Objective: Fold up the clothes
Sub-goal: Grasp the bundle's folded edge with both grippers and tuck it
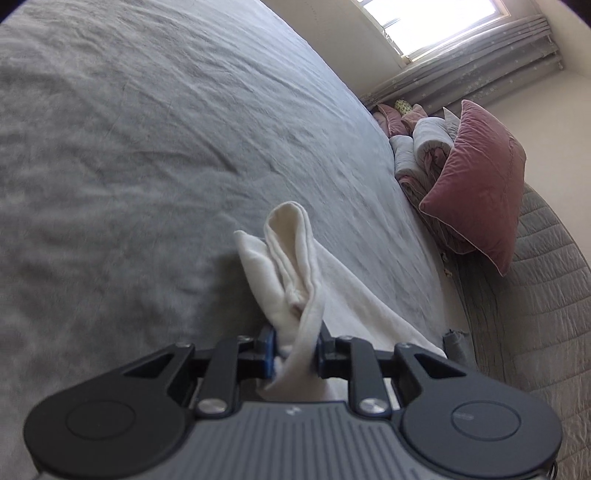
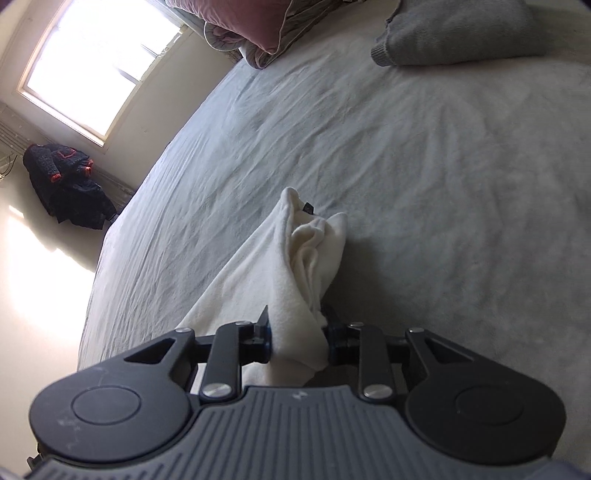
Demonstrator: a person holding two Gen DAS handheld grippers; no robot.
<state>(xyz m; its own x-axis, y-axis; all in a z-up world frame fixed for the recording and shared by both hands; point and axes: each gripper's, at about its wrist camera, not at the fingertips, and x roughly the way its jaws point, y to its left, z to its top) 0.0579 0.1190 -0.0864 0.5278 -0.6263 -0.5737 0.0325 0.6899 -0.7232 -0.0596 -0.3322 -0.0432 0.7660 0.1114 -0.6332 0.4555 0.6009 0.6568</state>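
- Cream soft fleece garment [image 1: 295, 266] hangs bunched between both grippers, low over the grey bed [image 1: 129, 147].
- Left gripper [image 1: 296, 350] and right gripper [image 2: 297, 341] jaws each pinch an end, cloth spanning between them.

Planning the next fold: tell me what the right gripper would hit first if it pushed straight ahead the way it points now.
The right gripper is shut on the white cloth, which bunches directly ahead of its fingers. Beyond that, the line seems to slant down to the grey bedsheet; depth is unclear. The grey sweater lies off to the right.
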